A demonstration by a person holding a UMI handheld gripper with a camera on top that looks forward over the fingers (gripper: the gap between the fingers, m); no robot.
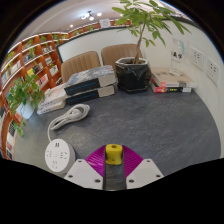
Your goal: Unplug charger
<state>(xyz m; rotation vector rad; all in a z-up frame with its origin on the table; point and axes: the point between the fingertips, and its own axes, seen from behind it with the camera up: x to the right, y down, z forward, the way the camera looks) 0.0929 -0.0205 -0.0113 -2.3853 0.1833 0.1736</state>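
Note:
My gripper (114, 160) is shut on a small yellow charger (114, 152). The charger stands upright between the magenta pads (97, 159), held above the grey table (150, 125). A round white power socket (59, 155) lies on the table just left of my fingers. Its white cord (68, 117) coils away toward the back left. The charger is apart from the socket.
Stacks of books (88, 82) lie at the back of the table, and a potted plant (133, 68) stands to their right. More books and a red item (172, 86) lie at the far right. Chairs stand behind the table, and a bookshelf (30, 55) and a leafy plant (22, 95) are at the left.

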